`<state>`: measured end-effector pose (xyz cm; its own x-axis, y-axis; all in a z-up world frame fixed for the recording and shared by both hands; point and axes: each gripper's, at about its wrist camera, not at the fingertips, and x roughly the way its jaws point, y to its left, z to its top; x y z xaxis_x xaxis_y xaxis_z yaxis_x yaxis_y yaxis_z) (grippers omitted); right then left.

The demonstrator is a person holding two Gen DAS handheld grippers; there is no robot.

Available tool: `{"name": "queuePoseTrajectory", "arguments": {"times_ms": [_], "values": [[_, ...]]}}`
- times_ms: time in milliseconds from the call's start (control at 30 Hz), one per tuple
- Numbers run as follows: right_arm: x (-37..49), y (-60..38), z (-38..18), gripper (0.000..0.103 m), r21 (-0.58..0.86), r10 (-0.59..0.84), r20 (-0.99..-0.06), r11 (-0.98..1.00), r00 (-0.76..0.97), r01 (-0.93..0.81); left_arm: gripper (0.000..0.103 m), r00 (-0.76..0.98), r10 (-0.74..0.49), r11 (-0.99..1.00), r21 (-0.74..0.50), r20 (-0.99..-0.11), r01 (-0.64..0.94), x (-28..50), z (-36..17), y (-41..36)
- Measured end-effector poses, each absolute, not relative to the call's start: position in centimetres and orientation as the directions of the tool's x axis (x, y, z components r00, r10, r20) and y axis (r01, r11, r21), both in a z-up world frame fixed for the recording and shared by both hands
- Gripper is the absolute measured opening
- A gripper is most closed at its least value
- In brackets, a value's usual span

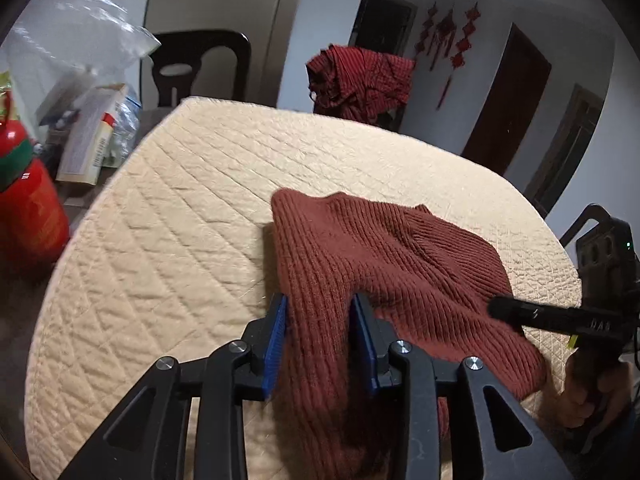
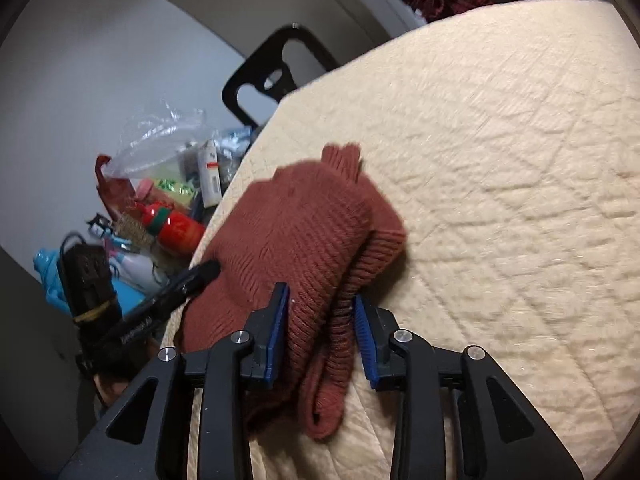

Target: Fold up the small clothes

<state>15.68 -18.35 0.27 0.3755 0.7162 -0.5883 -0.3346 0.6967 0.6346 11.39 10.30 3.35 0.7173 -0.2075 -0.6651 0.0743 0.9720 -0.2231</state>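
Observation:
A rust-brown ribbed knit garment [image 1: 380, 248] lies bunched and partly folded on the cream quilted mat [image 1: 180, 200]. In the left wrist view my left gripper [image 1: 320, 320] is shut on the garment's near edge, with knit filling the gap between the blue pads. The right gripper's black finger [image 1: 496, 308] reaches onto the garment from the right, held by a hand. In the right wrist view the garment [image 2: 296, 220] lies doubled over on the mat [image 2: 500, 160]. My right gripper [image 2: 320, 312] stands open around a folded edge, which touches only the left pad. The left gripper's finger [image 2: 208, 270] shows at the left.
Left of the mat are a red bottle [image 1: 28, 208], a box [image 1: 88, 140] and a clear plastic bag [image 1: 80, 20]. A dark chair [image 1: 200, 68] stands behind the table. A red plaid cloth [image 1: 360, 80] hangs beyond the far edge. Bare mat [image 2: 520, 260] lies to the garment's right.

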Motion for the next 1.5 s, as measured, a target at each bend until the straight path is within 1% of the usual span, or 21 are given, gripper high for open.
{"name": "queuePoseTrajectory", "arguments": {"times_ms": [100, 200, 233, 300, 333, 400, 467, 533, 633, 733, 800, 900, 933, 1033, 1267, 1400, 1500], "values": [[14.6, -18.7, 2.6, 0.033, 0.544, 0.660, -0.588, 0.751, 0.468, -0.375, 0.036, 0.761, -0.167, 0.979, -0.195, -0.627, 0.054, 9.4, 4.8, 10.3], [14.0, -17.9, 4.6, 0.033, 0.477, 0.643, -0.569, 0.766, 0.513, -0.431, 0.036, 0.782, -0.181, 0.979, -0.189, -0.597, 0.082, 7.8, 5.7, 9.5], [14.1, -16.9, 5.0, 0.033, 0.435, 0.628, -0.587, 0.777, 0.511, -0.456, 0.036, 0.781, -0.180, 0.980, -0.176, -0.598, 0.091, 7.5, 5.7, 9.0], [14.7, -15.6, 4.5, 0.029, 0.398, 0.609, -0.623, 0.787, 0.491, -0.471, 0.036, 0.763, -0.196, 0.978, -0.175, -0.617, 0.109, 7.6, 5.0, 8.4], [15.6, -14.9, 3.7, 0.026, 0.376, 0.586, -0.656, 0.800, 0.476, -0.467, 0.036, 0.748, -0.199, 0.978, -0.181, -0.634, 0.107, 8.1, 4.4, 8.3], [16.7, -14.7, 2.0, 0.025, 0.346, 0.545, -0.699, 0.824, 0.464, -0.448, 0.036, 0.741, -0.180, 0.981, -0.170, -0.647, 0.090, 8.4, 3.4, 8.3], [17.3, -15.0, 1.4, 0.025, 0.373, 0.562, -0.694, 0.815, 0.450, -0.443, 0.036, 0.745, -0.175, 0.982, -0.171, -0.644, 0.082, 8.3, 3.5, 8.2], [16.3, -15.1, 2.5, 0.025, 0.329, 0.534, -0.695, 0.832, 0.482, -0.447, 0.036, 0.746, -0.178, 0.979, -0.191, -0.642, 0.070, 7.9, 4.0, 8.4], [13.6, -14.8, 4.5, 0.025, 0.282, 0.544, -0.665, 0.817, 0.511, -0.503, 0.036, 0.747, -0.148, 0.983, -0.181, -0.648, 0.038, 7.0, 4.5, 8.4], [10.2, -14.2, 5.6, 0.025, 0.266, 0.589, -0.644, 0.770, 0.488, -0.579, 0.036, 0.749, -0.151, 0.980, -0.195, -0.645, 0.030, 5.5, 4.5, 8.2], [8.9, -13.5, 5.0, 0.025, 0.232, 0.582, -0.665, 0.757, 0.469, -0.611, 0.036, 0.747, -0.119, 0.986, -0.164, -0.654, 0.013, 5.1, 4.4, 7.8], [8.8, -13.0, 3.0, 0.025, 0.175, 0.527, -0.713, 0.773, 0.462, -0.610, 0.036, 0.731, -0.114, 0.987, -0.158, -0.672, 0.009, 5.3, 3.5, 7.4], [9.1, -13.2, 2.4, 0.025, 0.167, 0.504, -0.724, 0.791, 0.472, -0.589, 0.036, 0.724, -0.110, 0.988, -0.156, -0.681, 0.003, 5.4, 3.2, 7.2], [9.5, -14.0, 2.4, 0.025, 0.206, 0.517, -0.719, 0.797, 0.465, -0.568, 0.036, 0.722, -0.093, 0.990, -0.139, -0.686, -0.005, 5.4, 2.7, 6.7], [8.3, -14.6, 3.3, 0.025, 0.202, 0.515, -0.710, 0.802, 0.480, -0.562, 0.037, 0.721, -0.089, 0.989, -0.147, -0.688, -0.018, 4.7, 3.3, 6.9], [7.2, -15.2, 3.6, 0.025, 0.197, 0.503, -0.711, 0.813, 0.491, -0.548, 0.037, 0.717, -0.060, 0.992, -0.123, -0.695, -0.037, 3.8, 3.5, 6.8], [6.4, -15.3, 3.7, 0.026, 0.179, 0.491, -0.716, 0.817, 0.496, -0.549, 0.045, 0.714, -0.041, 0.993, -0.105, -0.699, -0.045, 2.9, 3.5, 6.7]]}}
